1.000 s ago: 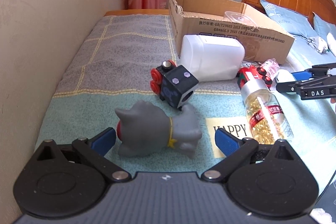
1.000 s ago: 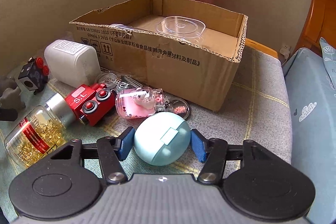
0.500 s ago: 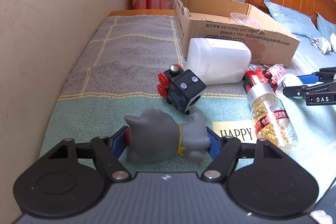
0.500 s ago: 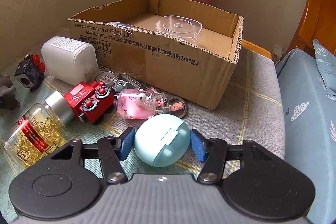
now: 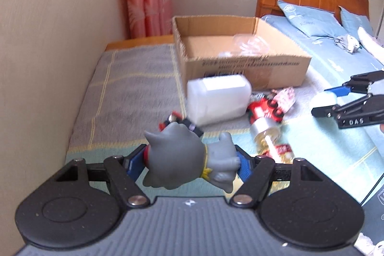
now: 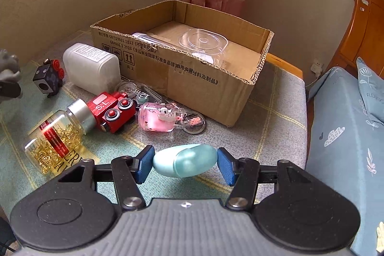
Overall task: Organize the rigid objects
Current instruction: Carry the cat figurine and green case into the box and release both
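My left gripper (image 5: 189,163) is shut on a grey rubber cat toy (image 5: 182,160) and holds it above the blanket. My right gripper (image 6: 183,163) is shut on a pale blue egg-shaped case (image 6: 186,160), lifted off the blanket; the gripper also shows in the left wrist view (image 5: 336,100). An open cardboard box (image 6: 192,73) stands behind, with clear plastic lids (image 6: 202,41) inside; it also shows in the left wrist view (image 5: 242,66).
On the blanket lie a white plastic jar (image 6: 92,67), a black cube toy (image 6: 49,79), a red toy train (image 6: 111,109), a capsule bottle (image 6: 56,133), a pink case (image 6: 157,120). Wall on the left, bed (image 6: 345,136) on the right.
My left gripper closed on the cat toy and lifted it. My right gripper lifted the blue case, which has tilted between the fingers.
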The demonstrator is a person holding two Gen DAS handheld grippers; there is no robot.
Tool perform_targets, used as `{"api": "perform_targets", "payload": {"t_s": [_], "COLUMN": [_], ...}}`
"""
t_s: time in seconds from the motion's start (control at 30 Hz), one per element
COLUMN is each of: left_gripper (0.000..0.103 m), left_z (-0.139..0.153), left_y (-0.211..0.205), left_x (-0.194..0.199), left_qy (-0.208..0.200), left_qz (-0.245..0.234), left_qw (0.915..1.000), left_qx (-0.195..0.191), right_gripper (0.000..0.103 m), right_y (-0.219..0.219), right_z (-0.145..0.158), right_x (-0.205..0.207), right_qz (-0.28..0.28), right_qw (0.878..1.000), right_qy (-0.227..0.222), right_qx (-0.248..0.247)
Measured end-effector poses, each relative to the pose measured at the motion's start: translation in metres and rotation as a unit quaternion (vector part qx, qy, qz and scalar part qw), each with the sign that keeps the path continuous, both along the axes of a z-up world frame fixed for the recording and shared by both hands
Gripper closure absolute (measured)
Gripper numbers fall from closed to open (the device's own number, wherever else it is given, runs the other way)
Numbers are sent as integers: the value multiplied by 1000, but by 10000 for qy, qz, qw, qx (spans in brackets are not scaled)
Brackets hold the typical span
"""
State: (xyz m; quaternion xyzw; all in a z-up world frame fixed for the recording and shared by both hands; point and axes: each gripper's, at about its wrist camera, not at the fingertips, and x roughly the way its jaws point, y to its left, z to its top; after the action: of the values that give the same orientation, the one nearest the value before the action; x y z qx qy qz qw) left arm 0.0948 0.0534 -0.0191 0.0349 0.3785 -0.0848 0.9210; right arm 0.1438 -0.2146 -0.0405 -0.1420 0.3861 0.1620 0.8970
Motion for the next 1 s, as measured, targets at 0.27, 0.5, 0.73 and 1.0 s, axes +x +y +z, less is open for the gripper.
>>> {"api": "perform_targets", "payload": {"t_s": [0.27,0.5,0.73,1.0], "left_gripper": [30,30,30,4], "left_z": [40,62,50,35], "left_y": [-24,-50,-65,-73], "left_x": [51,129,191,222], "left_qy": [-369,-461,-88,-123], "left_qz": [-418,-692,-714,-526], "left_qw": [9984,9965,9974,9981], "left_qx": [-131,-63,-26,296], "right_gripper": [41,41,41,41], "right_y": [1,-1,2,3], "right_z": [22,55,74,84], "right_x": [1,9,29,52], "right_qz": [95,188,239,237], "right_qw": [9997,9984,9977,9977], "right_qy": [-180,-471,-624,-625], "right_qx": [110,233,132,130]}}
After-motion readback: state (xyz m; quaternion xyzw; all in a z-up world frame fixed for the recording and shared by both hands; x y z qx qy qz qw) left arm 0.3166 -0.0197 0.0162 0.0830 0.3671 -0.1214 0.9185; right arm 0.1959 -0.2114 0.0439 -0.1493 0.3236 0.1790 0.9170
